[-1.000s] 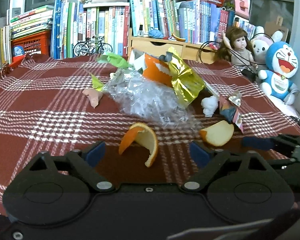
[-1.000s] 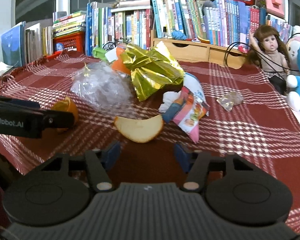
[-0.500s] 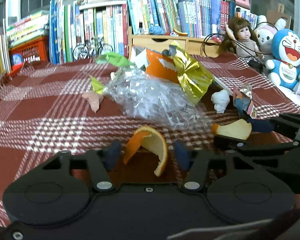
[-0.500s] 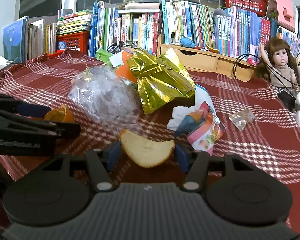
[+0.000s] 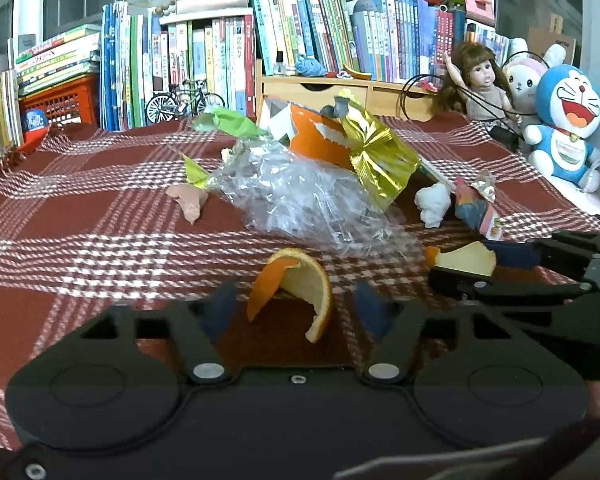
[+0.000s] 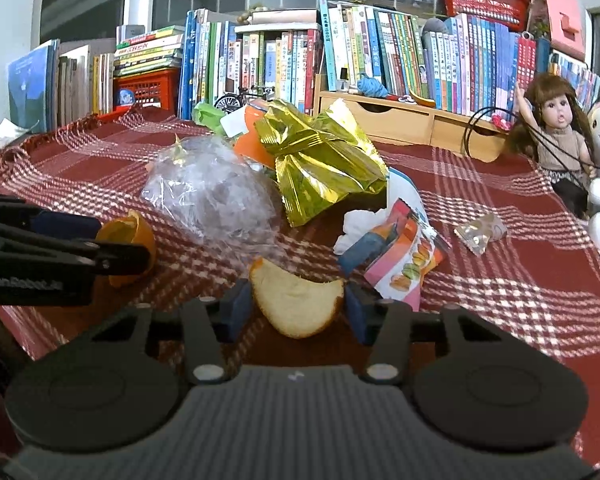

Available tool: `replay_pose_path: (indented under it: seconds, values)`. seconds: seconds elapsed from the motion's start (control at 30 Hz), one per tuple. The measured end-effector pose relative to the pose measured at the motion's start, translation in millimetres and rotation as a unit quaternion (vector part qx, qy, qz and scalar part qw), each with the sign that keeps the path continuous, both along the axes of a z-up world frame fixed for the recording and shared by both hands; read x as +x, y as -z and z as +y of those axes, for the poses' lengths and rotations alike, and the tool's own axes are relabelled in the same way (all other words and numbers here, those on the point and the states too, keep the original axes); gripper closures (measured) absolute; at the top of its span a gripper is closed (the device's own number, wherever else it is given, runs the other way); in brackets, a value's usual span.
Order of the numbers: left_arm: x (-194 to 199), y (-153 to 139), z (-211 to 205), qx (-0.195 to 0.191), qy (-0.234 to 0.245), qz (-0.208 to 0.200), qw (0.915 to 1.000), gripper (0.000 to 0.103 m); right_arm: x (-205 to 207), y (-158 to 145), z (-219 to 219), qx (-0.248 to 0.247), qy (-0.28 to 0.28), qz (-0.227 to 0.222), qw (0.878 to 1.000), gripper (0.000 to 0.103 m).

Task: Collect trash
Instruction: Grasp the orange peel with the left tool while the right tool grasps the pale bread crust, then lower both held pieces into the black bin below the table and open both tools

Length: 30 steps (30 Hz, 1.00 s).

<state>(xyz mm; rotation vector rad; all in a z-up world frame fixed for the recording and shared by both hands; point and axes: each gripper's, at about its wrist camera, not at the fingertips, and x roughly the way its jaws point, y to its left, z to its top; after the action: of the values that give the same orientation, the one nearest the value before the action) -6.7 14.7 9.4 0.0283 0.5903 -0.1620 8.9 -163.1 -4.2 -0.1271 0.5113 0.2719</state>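
Observation:
A curled orange peel (image 5: 300,280) stands on the red plaid cloth (image 5: 80,220) between the pads of my left gripper (image 5: 296,308). Its jaws are opening, and a small gap shows on each side of the peel. A pale peel slice (image 6: 296,304), white side up, sits between the pads of my right gripper (image 6: 298,310). Those jaws are closing, and both pads touch the slice's ends. Beyond lie a clear plastic bag (image 5: 300,200), a gold foil bag (image 5: 380,160), a snack wrapper (image 6: 404,264), a white tissue (image 5: 432,200) and a small foil wrapper (image 6: 480,234).
Rows of books (image 5: 204,60), a wooden drawer unit (image 6: 400,120), a toy bicycle (image 5: 180,100) and a red basket (image 5: 60,100) line the back. A doll (image 6: 556,132) and a blue plush (image 5: 564,120) sit at the right. The two grippers work side by side.
The left jaws narrowed around the orange peel, then widened again. The right jaws narrowed onto the pale slice, which now sits between the pads instead of ahead of them.

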Motion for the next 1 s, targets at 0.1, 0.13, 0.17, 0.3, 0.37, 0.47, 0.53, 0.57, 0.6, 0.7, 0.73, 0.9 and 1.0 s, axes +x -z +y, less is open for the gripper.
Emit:
replay_pose_path:
  seconds: [0.1, 0.13, 0.17, 0.3, 0.37, 0.47, 0.53, 0.57, 0.6, 0.7, 0.73, 0.9, 1.0]
  values:
    - [11, 8, -4, 0.007, -0.007, 0.009, 0.9999, 0.040, 4, 1, 2, -0.001, 0.000, 0.001, 1.000, 0.048]
    - [14, 9, -5, 0.007, -0.007, 0.012, 0.9999, 0.063, 4, 0, 2, 0.001, 0.000, 0.002, 1.000, 0.050]
    - [15, 9, -5, 0.007, -0.008, 0.016, 0.9998, 0.067, 4, -1, 2, 0.004, 0.001, 0.001, 1.000, 0.052]
    - [8, 5, -2, -0.002, -0.009, 0.011, 0.9999, 0.079, -1, -6, -1, 0.011, 0.003, -0.003, 1.000, 0.062]
    - [2, 1, -1, -0.003, -0.007, 0.007, 0.9999, 0.080, -4, -8, -4, 0.017, 0.006, -0.003, 1.000, 0.064]
    - [-8, -6, 2, -0.004, -0.006, -0.003, 1.0000, 0.080, -11, -13, -8, 0.032, 0.006, -0.003, 0.999, 0.066]
    - [-18, -12, 4, -0.007, -0.005, -0.007, 0.9999, 0.080, -17, -17, -10, 0.042, 0.002, -0.004, 0.999, 0.067]
    - [-23, -14, 5, -0.010, -0.005, -0.009, 0.9999, 0.080, -21, -19, -11, 0.047, -0.002, -0.004, 0.999, 0.067]
    - [-29, -16, 7, -0.012, -0.003, -0.009, 0.9999, 0.080, -24, -21, -11, 0.052, -0.007, -0.002, 0.999, 0.067]
    - [-48, -19, 10, -0.017, 0.001, -0.005, 0.9998, 0.080, -40, -24, -12, 0.065, -0.032, 0.008, 0.997, 0.067]
    - [-55, -20, 12, -0.018, 0.003, -0.001, 0.9998, 0.080, -47, -24, -12, 0.067, -0.040, 0.013, 0.997, 0.067]
    - [-89, -12, 19, -0.018, 0.008, 0.031, 0.9993, 0.080, -77, -15, -9, 0.074, -0.081, 0.059, 0.992, 0.067]
    - [-107, -3, 19, -0.007, 0.015, 0.056, 0.9983, 0.080, -92, -3, -5, 0.068, -0.100, 0.087, 0.989, 0.067]
